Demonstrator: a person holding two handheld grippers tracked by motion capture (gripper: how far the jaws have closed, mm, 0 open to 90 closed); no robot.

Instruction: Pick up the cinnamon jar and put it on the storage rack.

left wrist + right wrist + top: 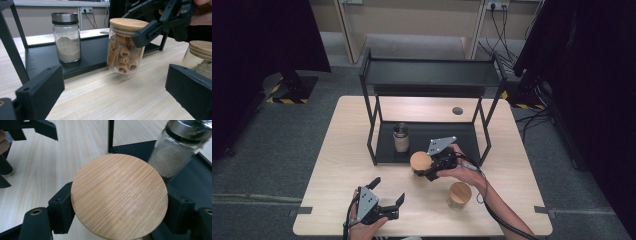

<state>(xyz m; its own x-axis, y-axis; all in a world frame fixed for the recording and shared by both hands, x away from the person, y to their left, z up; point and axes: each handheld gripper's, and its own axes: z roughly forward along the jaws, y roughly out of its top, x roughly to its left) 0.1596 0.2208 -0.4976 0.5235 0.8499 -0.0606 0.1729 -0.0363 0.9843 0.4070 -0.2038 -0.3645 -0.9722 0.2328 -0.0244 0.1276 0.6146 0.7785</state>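
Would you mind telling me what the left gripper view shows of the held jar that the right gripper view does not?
Left gripper view alone: the glass side of the cinnamon jar, rolled sticks inside, its base tilted and lifted just off the table, the right tool clamped at the lid edge, and a second wooden-lidded jar at right.

Right gripper view alone: the jar's round wooden lid seen from above, one jaw pressing each side.

Both: the powder jar with a metal cap on the black rack.
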